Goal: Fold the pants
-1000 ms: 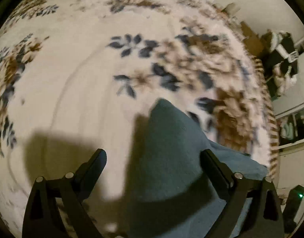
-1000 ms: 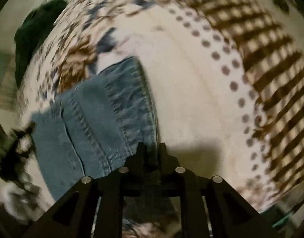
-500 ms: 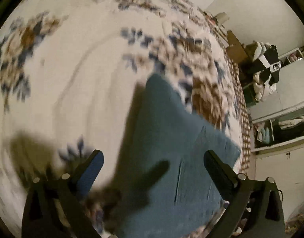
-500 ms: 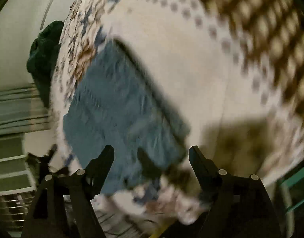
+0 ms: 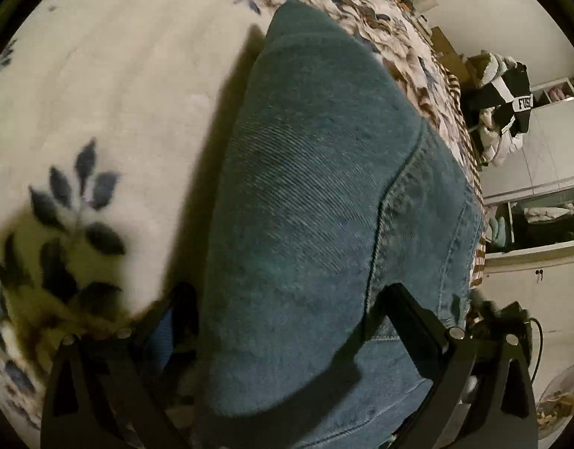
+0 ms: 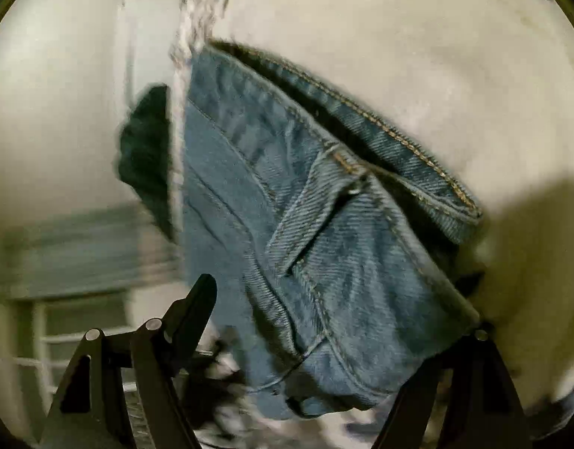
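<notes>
Folded blue denim pants lie on a cream floral blanket. In the left wrist view my left gripper is open, its fingers straddling the near end of the folded bundle. In the right wrist view the pants show their waistband, seams and a pocket, close up. My right gripper is open, with its left finger beside the denim and its right finger partly hidden behind the cloth edge.
A striped blanket border runs along the bed's right edge. Clothes hang by white cabinets at right. A dark green garment lies beyond the bed edge in the right wrist view, near a white wall.
Both grippers have moved in close to the pants, which now fill both views. The right gripper, shut one second ago, is open. The left has stayed open.
</notes>
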The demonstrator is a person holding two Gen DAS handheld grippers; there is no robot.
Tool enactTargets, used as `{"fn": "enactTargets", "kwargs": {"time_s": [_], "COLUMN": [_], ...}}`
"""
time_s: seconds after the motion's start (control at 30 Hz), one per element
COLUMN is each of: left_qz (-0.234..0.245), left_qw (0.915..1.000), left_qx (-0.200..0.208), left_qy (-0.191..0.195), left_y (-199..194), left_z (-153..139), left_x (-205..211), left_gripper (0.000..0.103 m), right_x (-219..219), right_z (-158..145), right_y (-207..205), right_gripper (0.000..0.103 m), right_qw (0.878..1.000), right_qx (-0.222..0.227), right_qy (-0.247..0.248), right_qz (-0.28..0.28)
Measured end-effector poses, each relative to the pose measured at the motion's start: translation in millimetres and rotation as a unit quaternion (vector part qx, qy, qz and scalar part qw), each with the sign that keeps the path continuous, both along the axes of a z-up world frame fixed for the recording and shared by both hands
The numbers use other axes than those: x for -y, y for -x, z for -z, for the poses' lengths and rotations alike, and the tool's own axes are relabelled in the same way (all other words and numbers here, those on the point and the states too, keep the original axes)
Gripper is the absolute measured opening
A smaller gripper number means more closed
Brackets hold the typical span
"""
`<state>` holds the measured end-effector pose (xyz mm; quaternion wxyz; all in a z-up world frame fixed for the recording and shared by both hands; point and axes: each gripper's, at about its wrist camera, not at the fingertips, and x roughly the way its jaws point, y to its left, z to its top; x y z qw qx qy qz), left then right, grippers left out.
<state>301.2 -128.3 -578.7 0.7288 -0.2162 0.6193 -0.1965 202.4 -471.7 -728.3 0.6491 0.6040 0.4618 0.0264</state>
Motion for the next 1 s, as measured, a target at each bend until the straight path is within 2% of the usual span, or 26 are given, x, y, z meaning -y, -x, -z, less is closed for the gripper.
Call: {"fn": "enactTargets", "kwargs": {"time_s": [0.07,0.13,0.23,0.33,0.4,0.43,0.5,0.53,0.6,0.7,1.0], "left_qz": [-0.006,-0.016,-0.027,-0.029,-0.027,-0.032,-0.044,-0.049,-0.049,-0.052,-0.070], "left_qw": [1.0000,0.9997,0.9991,0.9981,0.9979,0.9975,0.9959,0.9948,0.9939,0.9928,0.9856], "left_qx": [-0.001,-0.005,-0.003,0.015,0.029,0.035,0.038,0.041,0.046,0.056,0.101], "left_qy": [0.006,0.015,0.034,0.052,0.050,0.053,0.069,0.079,0.087,0.093,0.116], "left_y": [-1,-3,-3,-4,-4,-3,-2,2,3,7,2], "left_z": [2,4,4,-1,-5,-7,-10,-13,-20,-40,-116], "left_x": [-2,-5,-10,-10,-8,-11,-14,-19,-18,-15,-19], "left_gripper": [0.103,0.103,0.103,0.097,0.080,0.076,0.050,0.046,0.034,0.028,0.025], "right_x": [-6,-10,-11,-14,-20,-24,-22,-27,-36,-38,-19], "right_z": [11,9,-1,4,4,1,-7,-10,-23,-43,-140], "right_y": [-5,-10,-9,-5,-6,-6,-2,-4,-3,-3,-12], "right_gripper": [0.080,0.081,0.081,0.080,0.077,0.065,0.049,0.043,0.037,0.033,0.030], "right_qw": [1.000,1.000,0.999,0.998,0.997,0.997,0.996,0.995,0.993,0.992,0.988], "right_qx": [-0.007,0.005,0.043,0.037,0.034,0.032,0.030,0.031,0.033,0.030,0.075], "right_qy": [0.001,0.000,-0.007,0.021,0.034,0.045,0.067,0.071,0.094,0.106,0.122], "right_qz": [-0.017,-0.018,-0.026,-0.050,-0.054,-0.056,-0.057,-0.057,-0.061,-0.056,-0.061]}}
